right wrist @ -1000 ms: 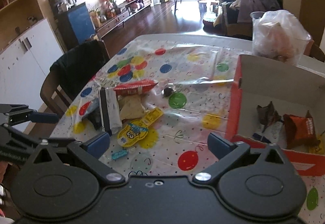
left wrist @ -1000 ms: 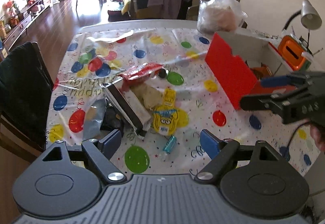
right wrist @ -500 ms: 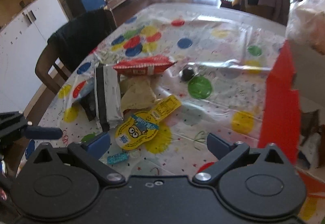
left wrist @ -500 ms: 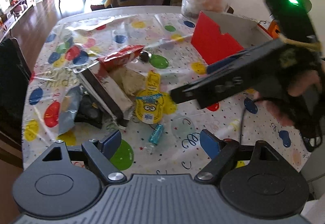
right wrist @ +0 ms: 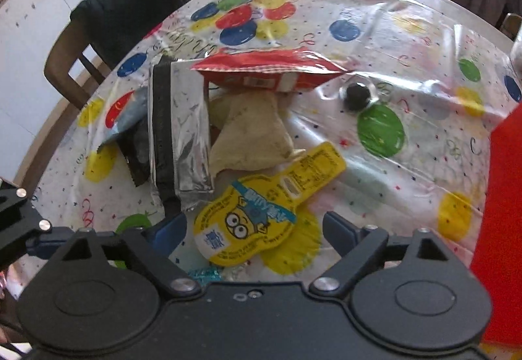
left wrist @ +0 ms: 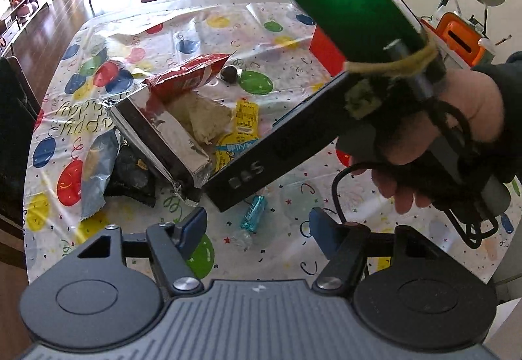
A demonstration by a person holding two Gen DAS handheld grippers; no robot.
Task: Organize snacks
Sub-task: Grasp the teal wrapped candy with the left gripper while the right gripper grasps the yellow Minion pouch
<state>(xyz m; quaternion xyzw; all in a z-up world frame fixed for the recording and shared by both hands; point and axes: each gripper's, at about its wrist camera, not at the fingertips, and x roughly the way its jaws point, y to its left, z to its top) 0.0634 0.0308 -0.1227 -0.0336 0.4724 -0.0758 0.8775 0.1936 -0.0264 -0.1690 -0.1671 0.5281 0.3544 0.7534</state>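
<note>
Right hand-held gripper [left wrist: 212,190] over silver packet [left wrist: 163,135].

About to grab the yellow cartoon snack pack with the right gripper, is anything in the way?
Nothing visible. The right gripper is open, and the yellow snack pack lies uncovered between its fingers, beside the silver packet.

Table [right wrist: 424,17] under clear plastic over balloon-print cloth; snacks loose on top.
Silver-and-black packet [right wrist: 177,135] beside tan wedge [right wrist: 251,131]; red packet [right wrist: 267,69] overlaps both far ends. Yellow cartoon pouch [right wrist: 261,213] in front of the wedge, teal candy [left wrist: 254,213] nearest. Dark ball [right wrist: 355,96] sits apart. Blue-grey bag [left wrist: 94,171] and black packet [left wrist: 133,177] lie left; red box [right wrist: 502,213] right.
</note>
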